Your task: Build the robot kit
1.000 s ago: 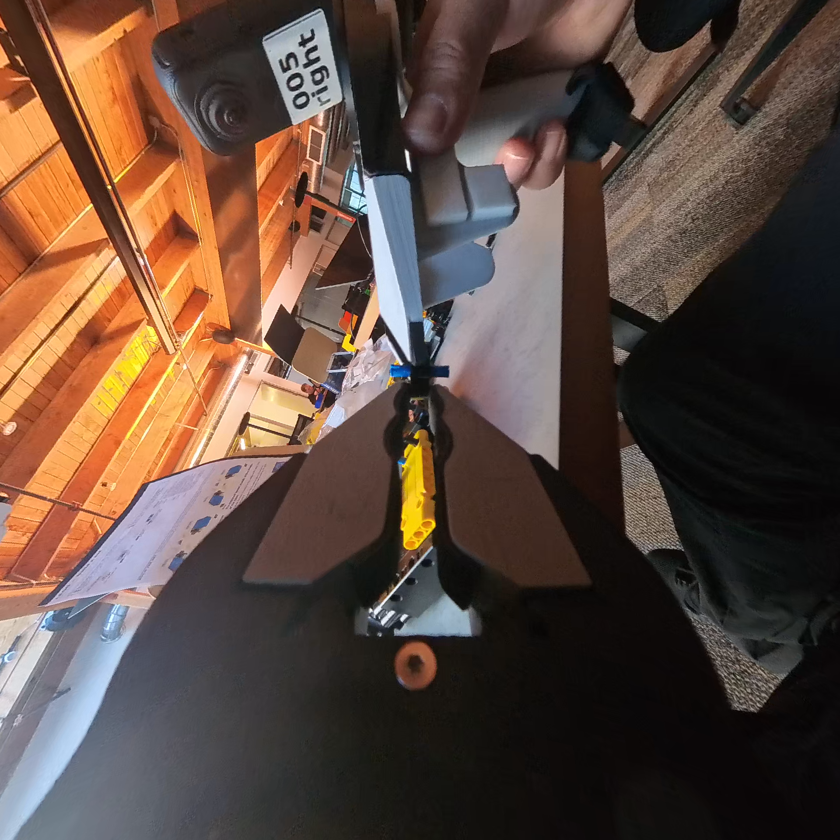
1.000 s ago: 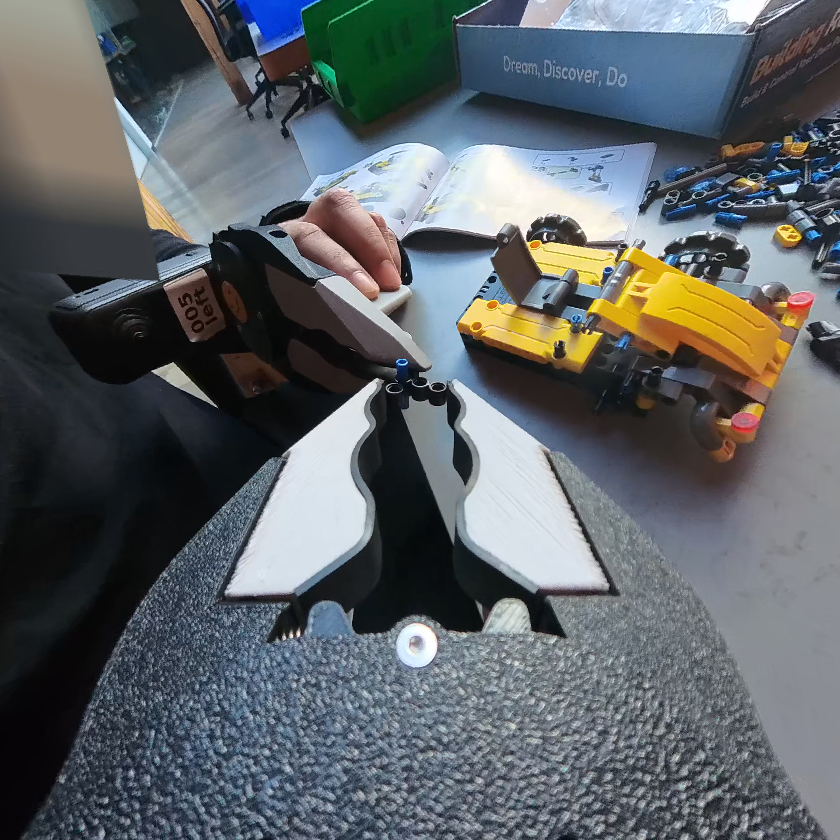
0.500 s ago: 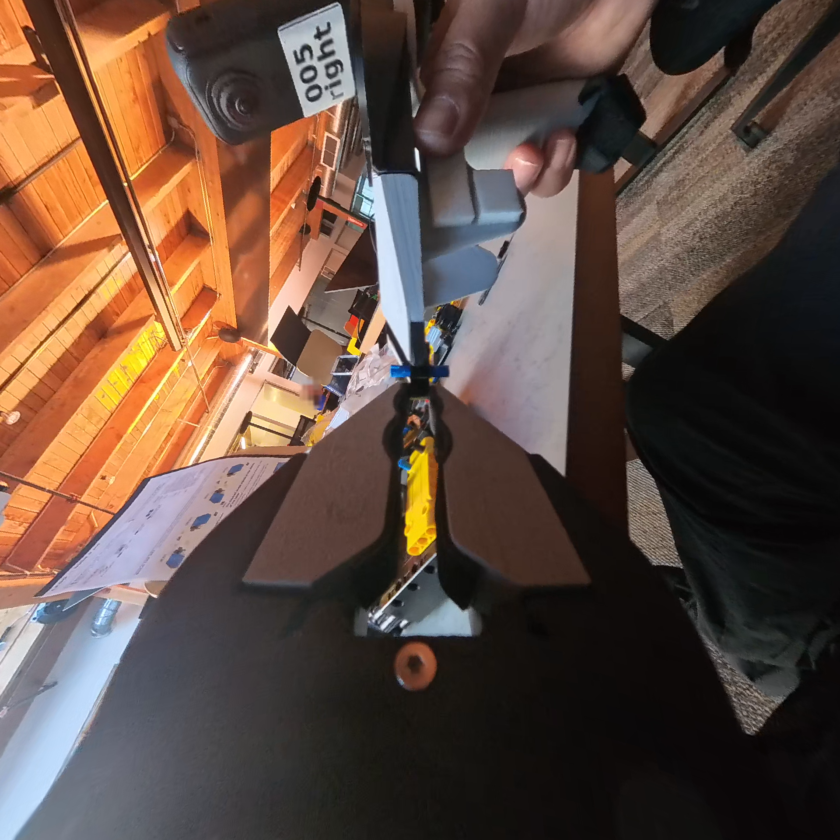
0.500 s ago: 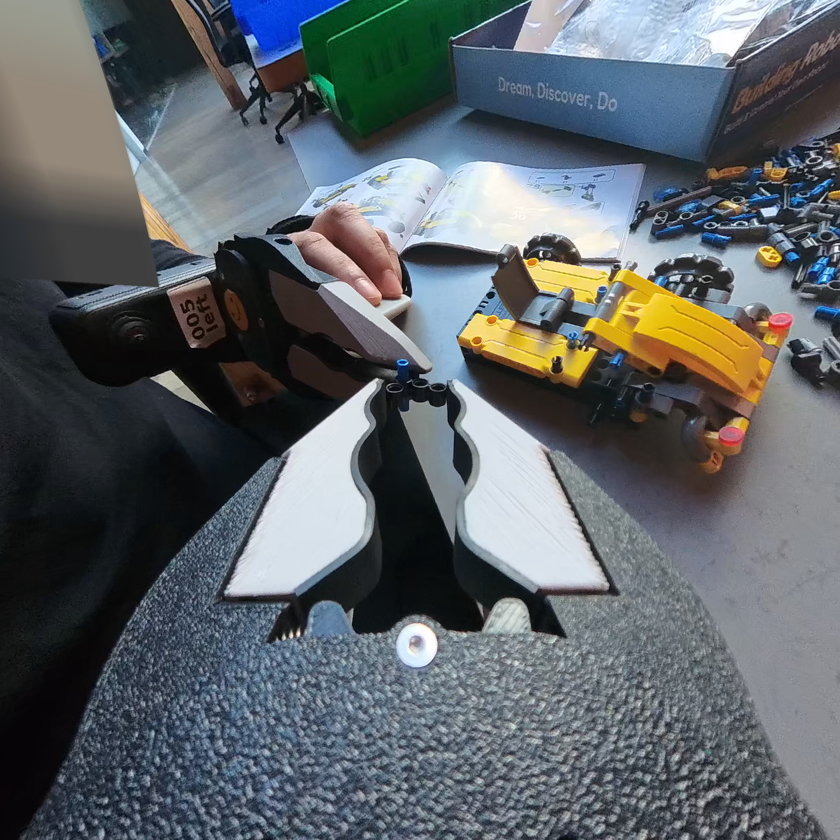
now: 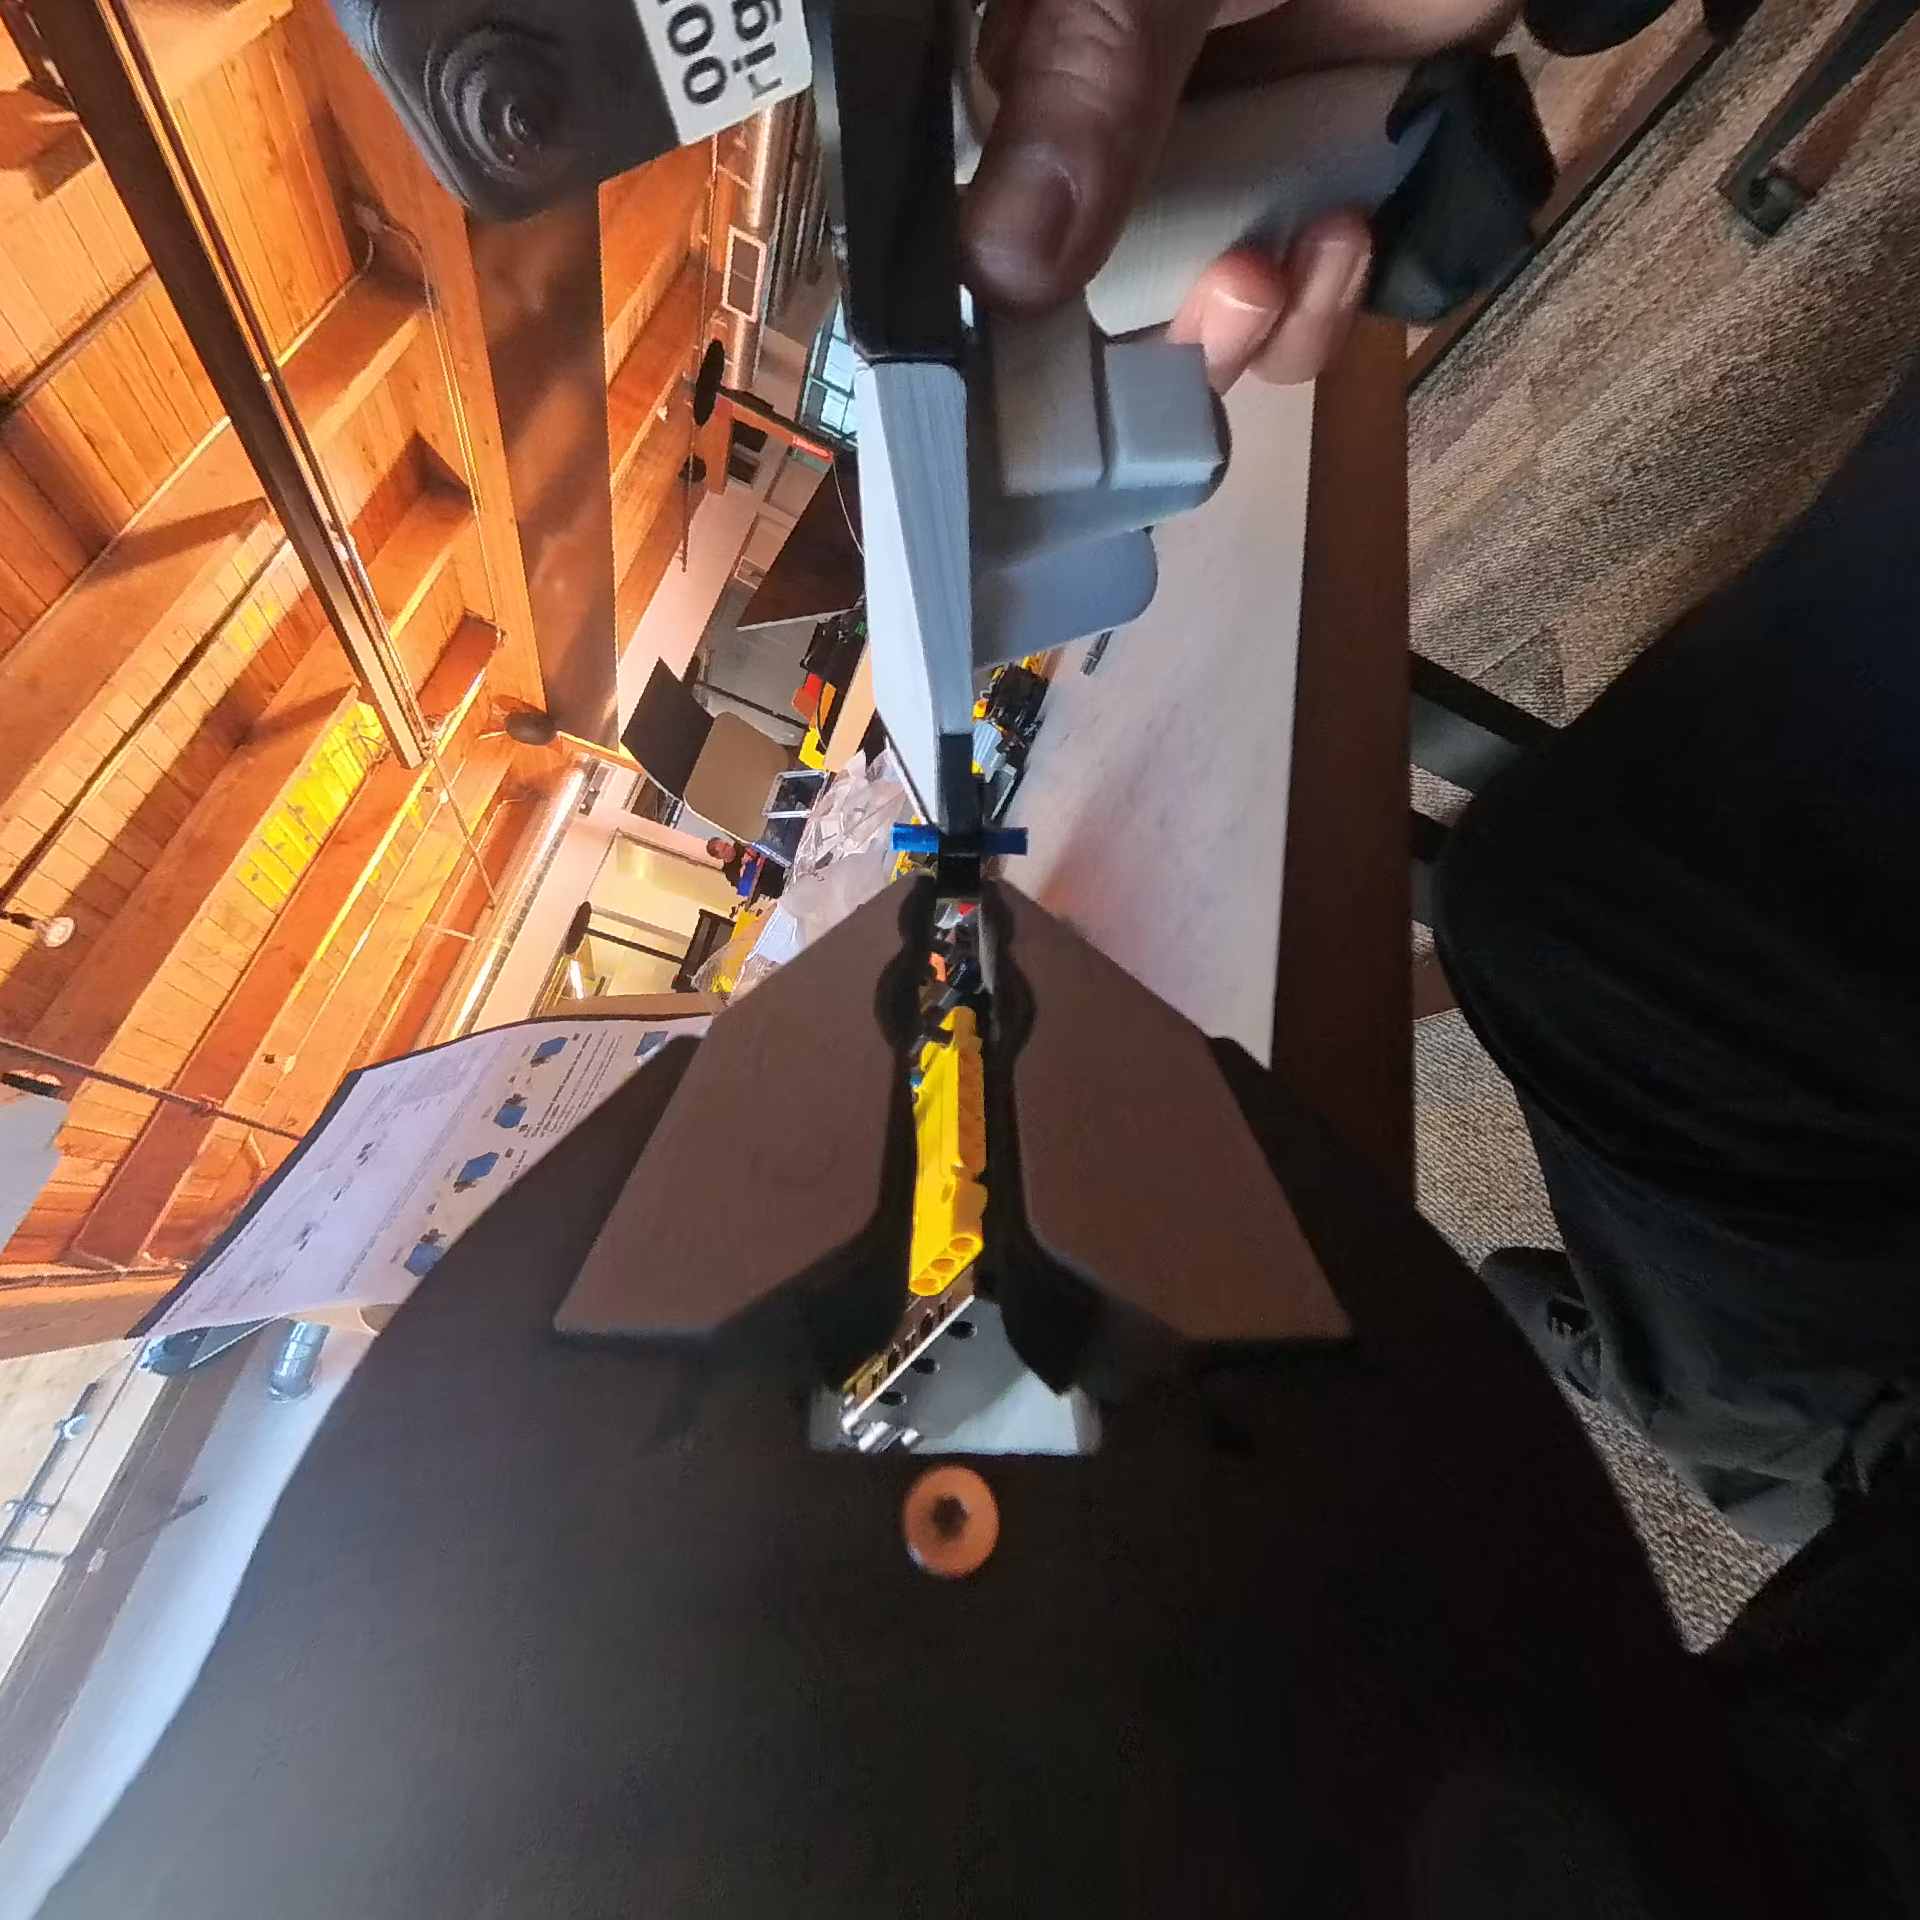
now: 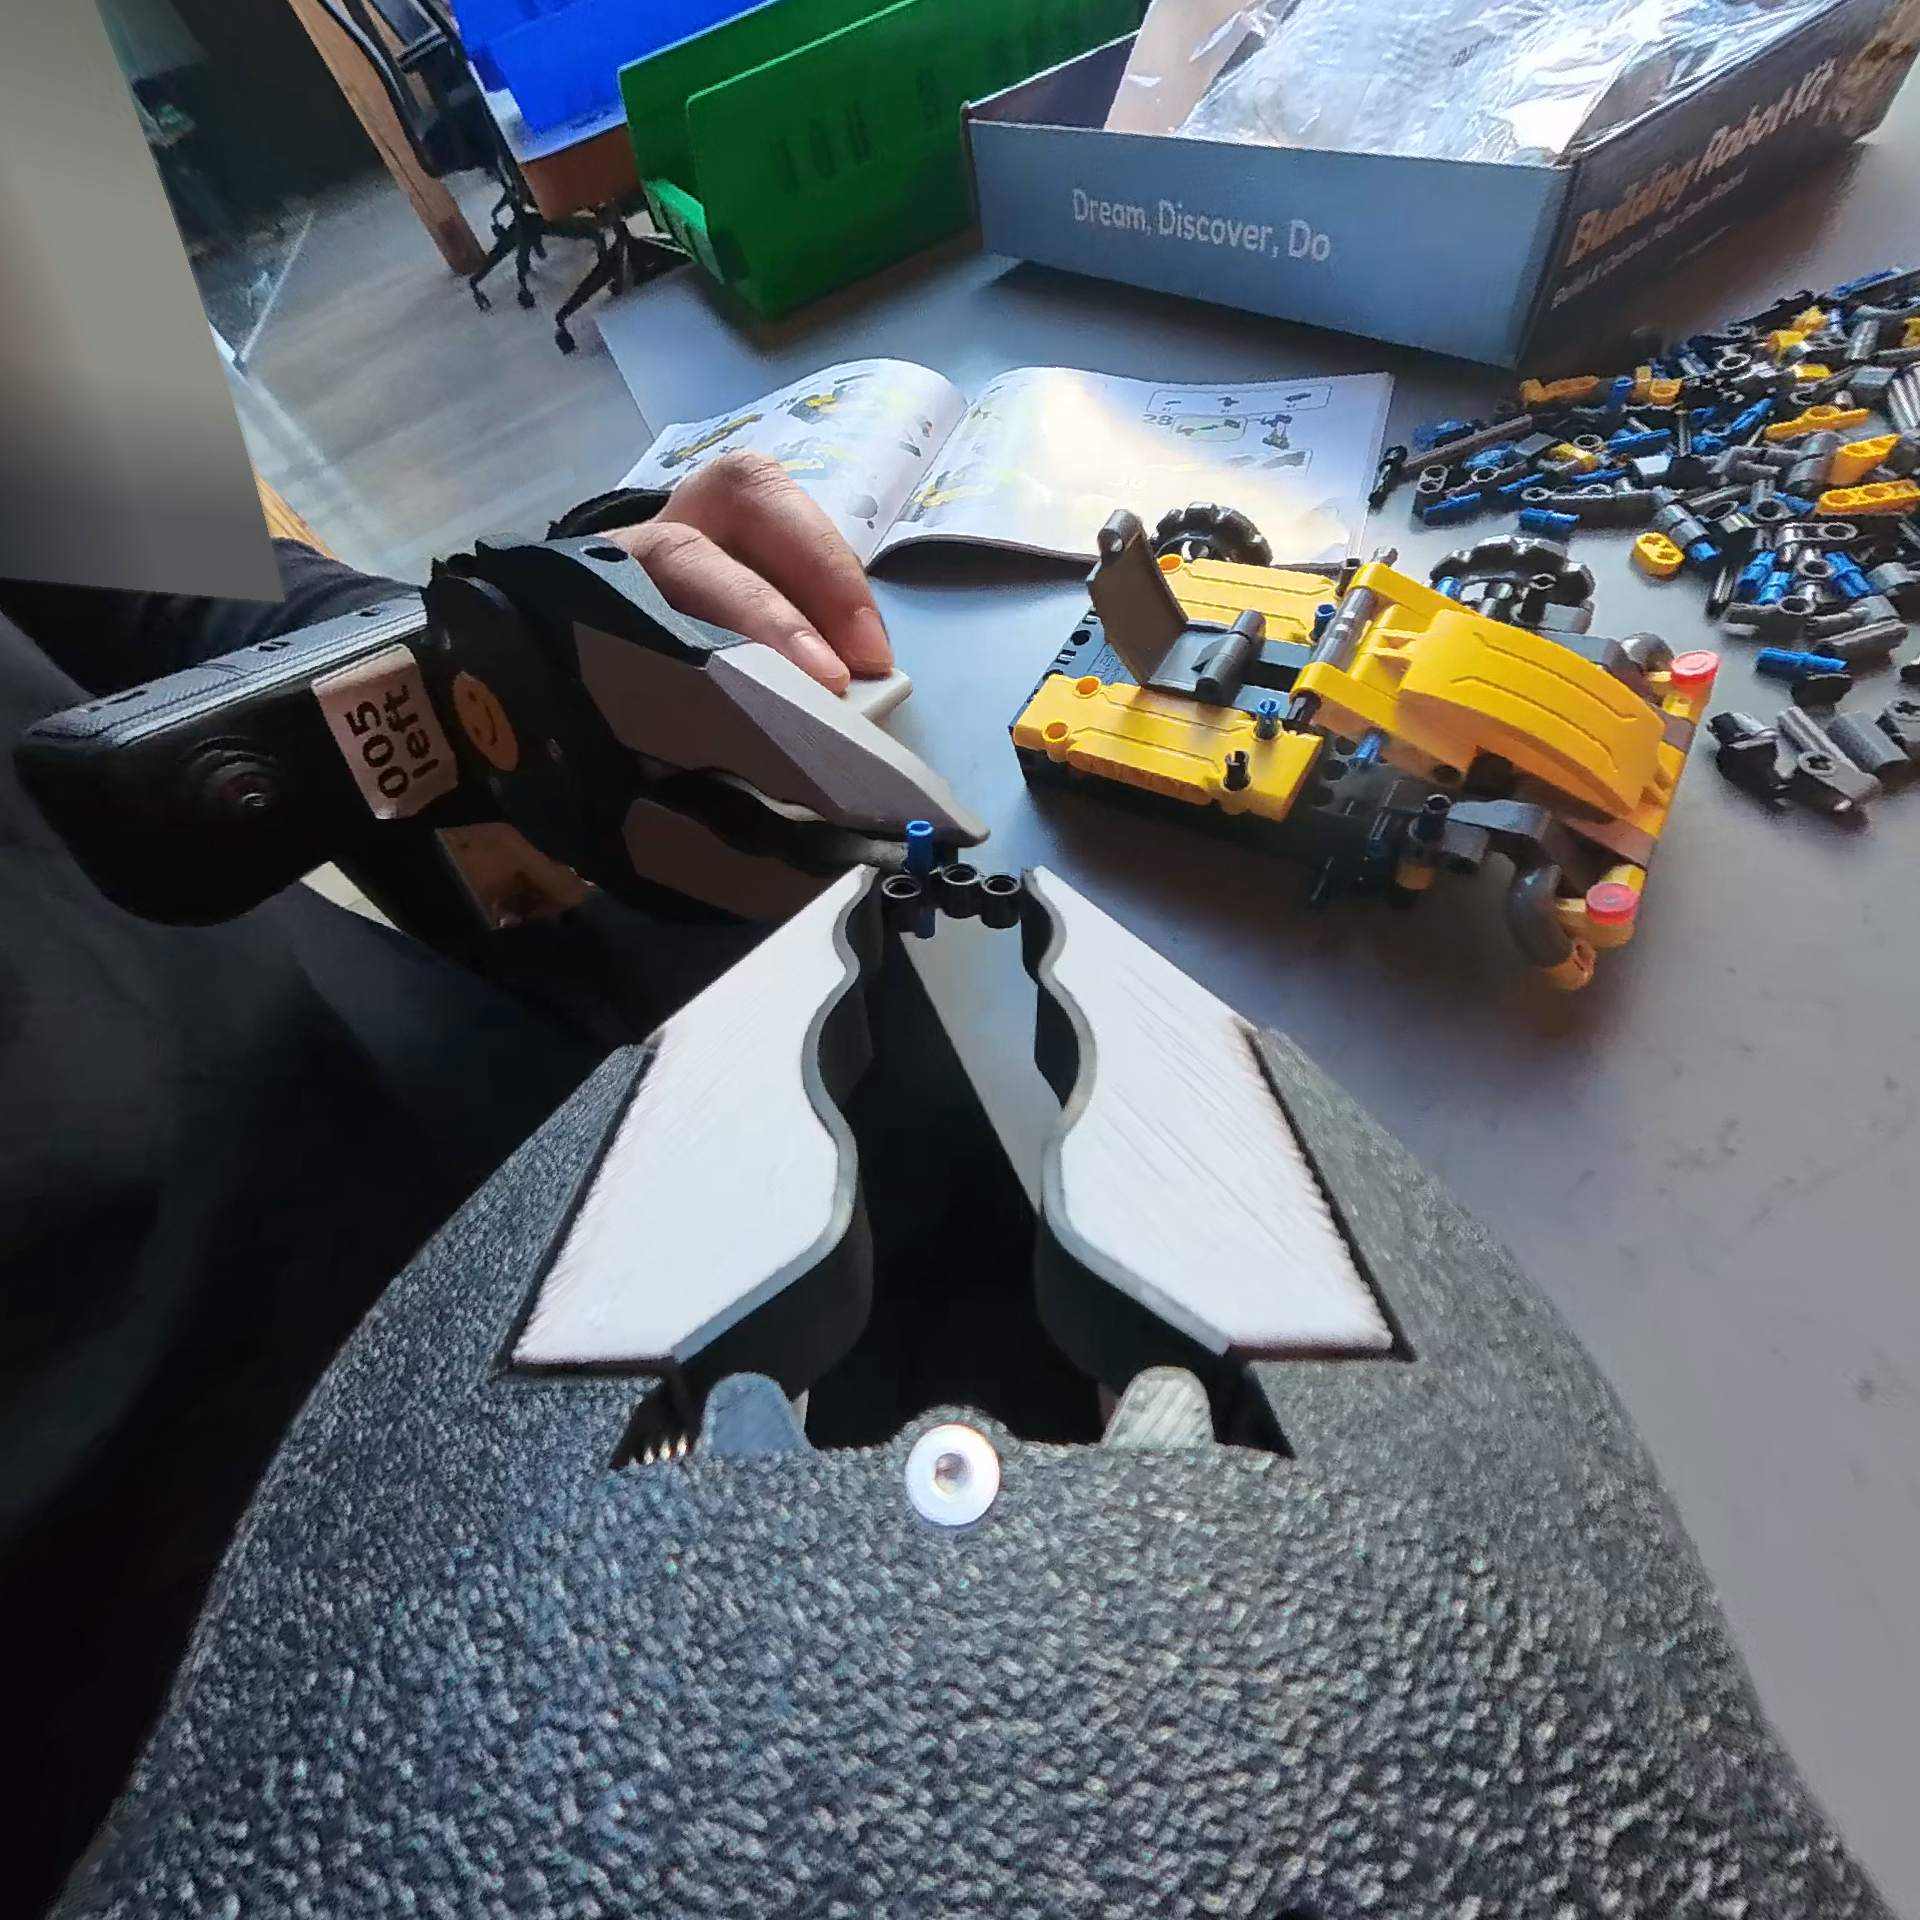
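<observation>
My right gripper (image 6: 948, 894) is shut on a short black three-hole beam (image 6: 956, 885), held across its length at the fingertips. My left gripper (image 5: 956, 891) is shut, with a small blue pin (image 5: 909, 837) crosswise at its tips. In the right wrist view the left gripper (image 6: 925, 840) comes in from the left and the blue pin (image 6: 916, 831) stands upright at the beam's left end. In the left wrist view the right gripper (image 5: 956, 790) comes down from above, held by a hand (image 5: 1039, 156). Both are in the air near the table's front edge.
A partly built yellow and black vehicle model (image 6: 1351, 727) sits on the grey table (image 6: 1558, 1143). Behind it lie an open instruction booklet (image 6: 1039, 457), a grey-blue cardboard box (image 6: 1247, 239) and a green bin (image 6: 810, 156). Loose small parts (image 6: 1714, 478) lie at the right. The person's dark clothing (image 6: 208, 1143) is at the left. My left and right fingertips are right by each other.
Both grippers have shifted slightly together. The right gripper now looms a little closer and higher in the left wrist view. Both grips and the pin-to-beam contact look unchanged.
</observation>
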Tool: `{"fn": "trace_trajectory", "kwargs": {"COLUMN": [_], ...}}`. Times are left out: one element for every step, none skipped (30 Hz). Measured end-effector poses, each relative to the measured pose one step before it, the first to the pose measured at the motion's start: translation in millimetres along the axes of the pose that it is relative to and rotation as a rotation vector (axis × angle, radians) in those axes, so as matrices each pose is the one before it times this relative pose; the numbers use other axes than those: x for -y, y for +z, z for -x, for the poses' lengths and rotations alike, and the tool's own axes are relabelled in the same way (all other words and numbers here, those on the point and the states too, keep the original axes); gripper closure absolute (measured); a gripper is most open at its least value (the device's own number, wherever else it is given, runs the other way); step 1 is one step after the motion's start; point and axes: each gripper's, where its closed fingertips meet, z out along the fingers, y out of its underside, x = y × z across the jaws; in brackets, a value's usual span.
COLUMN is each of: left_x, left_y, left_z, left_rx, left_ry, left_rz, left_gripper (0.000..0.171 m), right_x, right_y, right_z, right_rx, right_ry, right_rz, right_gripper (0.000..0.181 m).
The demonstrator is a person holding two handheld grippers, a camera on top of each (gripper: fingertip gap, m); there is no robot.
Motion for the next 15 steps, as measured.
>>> {"fn": "trace_trajectory", "kwargs": {"left_x": [-0.50, -1.77, -1.86, -1.09, -0.38, -0.31, -0.06, -0.05, 0.15, 0.14, 0.18, -0.12, -0.77, -0.73, -0.53], "left_y": [0.11, 0.40, 0.75, 0.73, 0.36, -0.04, -0.19, -0.32, -0.38, -0.35, -0.44, -0.08, 0.04, 0.12, 0.07], "left_z": [0.62, 1.08, 0.85, -0.10, -0.52, 0.20, 0.59, 0.24, 0.40, 1.09, 1.62, 1.48, 1.13, 1.28, 0.77], "left_rx": [0.0026, 0.0043, 0.0036, -0.0007, -0.0017, 0.0040, 0.0061, -0.0001, -0.0008, 0.0027, 0.0068, 0.0040, 0.0011, 0.0020, 0.0000], "left_ry": [-0.0044, -0.0058, -0.0051, -0.0011, 0.0026, 0.0023, -0.0004, -0.0039, -0.0070, -0.0083, -0.0097, -0.0107, -0.0124, -0.0124, -0.0101], "left_rz": [0.00522, 0.01501, 0.01527, 0.00913, 0.00532, 0.00363, 0.00249, 0.00225, 0.00038, -0.00074, -0.00176, 0.00106, 0.00655, 0.00755, 0.00559], "left_gripper": [0.167, 0.167, 0.167, 0.164, 0.161, 0.159, 0.156, 0.155, 0.154, 0.153, 0.152, 0.151, 0.150, 0.150, 0.150], "right_x": [0.56, 0.42, 0.47, 0.74, 0.50, 0.54, 0.81, 1.06, 1.17, 1.37, 1.30, 0.81, 0.30, -0.28, -1.36], "right_y": [-0.39, -0.17, -0.28, -0.51, -0.63, -0.62, -0.74, -0.85, -1.11, -1.42, -1.68, -1.89, -2.04, -1.89, -1.58], "right_z": [-0.34, -0.18, -0.55, -0.73, -0.80, -1.37, -1.82, -1.77, -1.90, -2.09, -2.94, -3.81, -4.12, -3.87, -4.90], "right_rx": [-0.0033, -0.0008, -0.0019, -0.0017, 0.0008, -0.0002, -0.0026, -0.0021, -0.0018, -0.0055, -0.0116, -0.0175, -0.0177, -0.0148, -0.0207], "right_ry": [-0.0019, 0.0009, 0.0012, 0.0023, 0.0062, 0.0088, 0.0091, 0.0098, 0.0092, 0.0050, -0.0004, -0.0029, -0.0017, 0.0007, 0.0012], "right_rz": [-0.0051, -0.0031, -0.0044, -0.0070, -0.0065, -0.0072, -0.0095, -0.0096, -0.0089, -0.0091, -0.0081, -0.0057, -0.0047, -0.0043, -0.0029], "right_gripper": [0.155, 0.155, 0.155, 0.155, 0.155, 0.155, 0.155, 0.155, 0.155, 0.155, 0.155, 0.155, 0.155, 0.155, 0.155]}}
